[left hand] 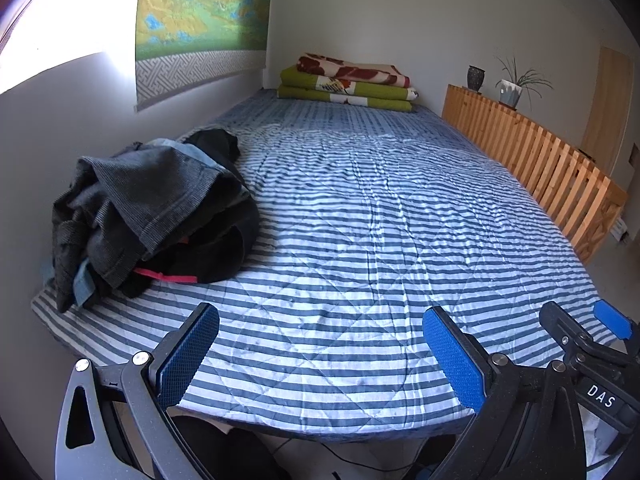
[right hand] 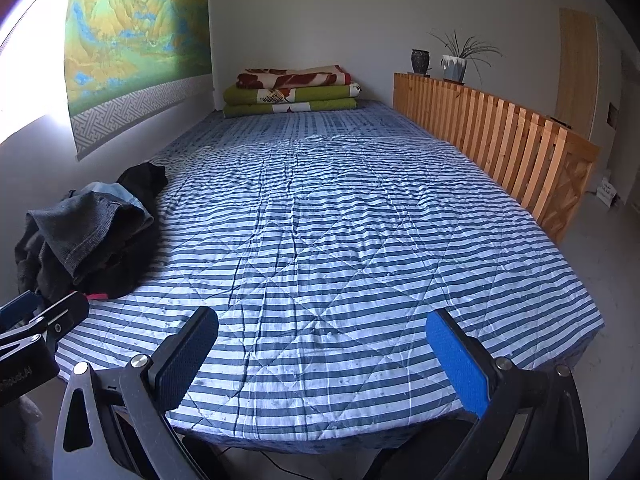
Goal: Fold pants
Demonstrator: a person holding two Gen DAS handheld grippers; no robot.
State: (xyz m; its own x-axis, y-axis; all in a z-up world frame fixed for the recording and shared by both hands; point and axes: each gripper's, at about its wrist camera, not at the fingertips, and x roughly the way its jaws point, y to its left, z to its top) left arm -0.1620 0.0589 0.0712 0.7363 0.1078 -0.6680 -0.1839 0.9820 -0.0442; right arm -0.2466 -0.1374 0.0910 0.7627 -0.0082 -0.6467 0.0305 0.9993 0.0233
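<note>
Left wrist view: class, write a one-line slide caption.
Open left hand-held gripper hovers over a striped bed, clothes pile heaped at its left edge, unfolded.

Blue-and-white striped quilt (left hand: 360,208), dark grey and black pants (left hand: 152,208), green blankets (left hand: 344,94)

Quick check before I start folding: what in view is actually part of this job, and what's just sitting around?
Part of the job:
- pile of dark clothes on the bed's left side, pants presumably in it
- striped bed cover, the folding surface
- left hand-held gripper and right hand-held gripper, both open, empty

Just lying about:
- folded blankets
- potted plant
- dark vase
- wall hanging
</note>
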